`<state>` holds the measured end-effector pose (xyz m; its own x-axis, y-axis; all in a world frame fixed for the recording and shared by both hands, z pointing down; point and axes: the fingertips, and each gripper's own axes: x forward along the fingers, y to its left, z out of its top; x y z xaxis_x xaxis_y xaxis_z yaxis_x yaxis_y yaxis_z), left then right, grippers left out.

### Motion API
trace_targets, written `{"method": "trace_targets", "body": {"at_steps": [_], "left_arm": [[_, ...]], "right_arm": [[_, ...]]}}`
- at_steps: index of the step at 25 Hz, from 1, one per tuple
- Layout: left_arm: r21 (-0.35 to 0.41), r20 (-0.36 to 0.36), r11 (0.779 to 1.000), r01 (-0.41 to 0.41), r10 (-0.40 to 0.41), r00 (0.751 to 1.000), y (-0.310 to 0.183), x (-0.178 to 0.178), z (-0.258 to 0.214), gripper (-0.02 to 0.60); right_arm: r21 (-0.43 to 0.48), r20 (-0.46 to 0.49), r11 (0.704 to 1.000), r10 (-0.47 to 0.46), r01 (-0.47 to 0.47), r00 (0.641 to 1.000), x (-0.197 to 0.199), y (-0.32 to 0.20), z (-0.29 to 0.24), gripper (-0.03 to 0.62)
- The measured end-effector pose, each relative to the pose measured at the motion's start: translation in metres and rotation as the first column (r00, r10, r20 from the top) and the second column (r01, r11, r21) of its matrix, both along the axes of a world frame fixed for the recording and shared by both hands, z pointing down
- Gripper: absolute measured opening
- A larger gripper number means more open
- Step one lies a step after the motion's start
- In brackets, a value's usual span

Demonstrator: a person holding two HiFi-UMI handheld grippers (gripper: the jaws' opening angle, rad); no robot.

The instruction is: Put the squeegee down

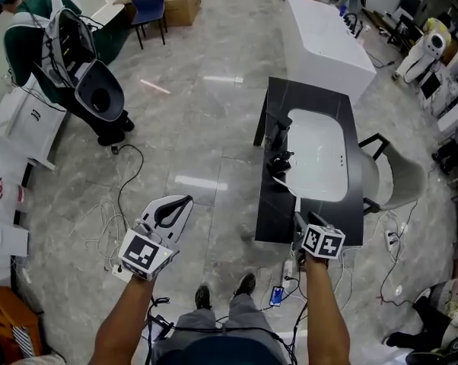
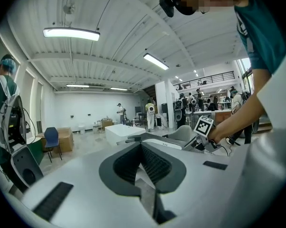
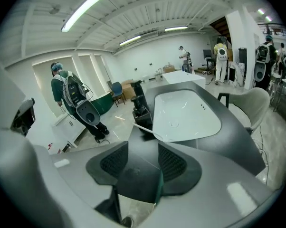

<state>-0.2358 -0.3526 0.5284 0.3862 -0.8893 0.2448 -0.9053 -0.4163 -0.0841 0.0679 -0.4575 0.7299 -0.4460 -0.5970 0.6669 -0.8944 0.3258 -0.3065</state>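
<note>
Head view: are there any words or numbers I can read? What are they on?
No words or numbers can be read in any view.
Cubes on the left gripper and the right gripper: black-and-white square patterns, not letters.
White box: two dark marks, too small to read.
White panel at the left edge: red marks, too blurred to read.

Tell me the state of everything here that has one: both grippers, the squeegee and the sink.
Left gripper: open, empty.
Right gripper: open, empty.
White-handled squeegee: lying on the black counter at the basin's left edge, not held.
White sink basin: empty.
</note>
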Motion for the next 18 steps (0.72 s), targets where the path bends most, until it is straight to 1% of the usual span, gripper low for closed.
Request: {"method": "trace_targets", "body": {"at_steps": [1,4,7,8,12,15,18], "left_arm": [[0.01,0.001,1.0,-0.005,0.004,1.0,0.001,-0.001,-0.006,0.002],[0.033,0.014,0.999,-0.023,0.022,1.0,0.008,-0.006,-0.027,0.002],[0.051,0.008,0.998,-0.043,0.043,0.999,0.02,-0.011,-0.045,0.002],[0.056,0.005,0.997,-0.047,0.047,0.999,0.024,-0.012,-0.052,0.002],[0.089,0.0,0.994,-0.055,0.055,0.998,0.038,-0.016,-0.079,0.002],[0.105,-0.005,0.992,-0.071,0.072,0.997,0.053,-0.018,-0.096,0.002],[0.129,-0.013,0.988,-0.089,0.091,0.996,0.065,-0.017,-0.117,0.002]], "right_arm": [[0.027,0.021,1.0,0.003,-0.004,1.0,-0.001,-0.002,-0.016,0.197],[0.119,0.066,0.993,0.002,-0.01,0.998,-0.004,0.001,-0.071,0.119],[0.229,0.085,0.973,-0.029,0.009,0.996,-0.011,0.011,-0.131,0.019],[0.267,0.088,0.963,-0.045,0.02,0.995,-0.014,0.015,-0.15,0.011],[0.413,0.091,0.908,-0.124,0.076,0.988,-0.026,0.039,-0.227,0.011],[0.505,0.067,0.853,-0.191,0.131,0.979,-0.038,0.066,-0.28,0.009],[0.576,0.033,0.797,-0.245,0.182,0.969,-0.049,0.092,-0.323,0.009]]}}
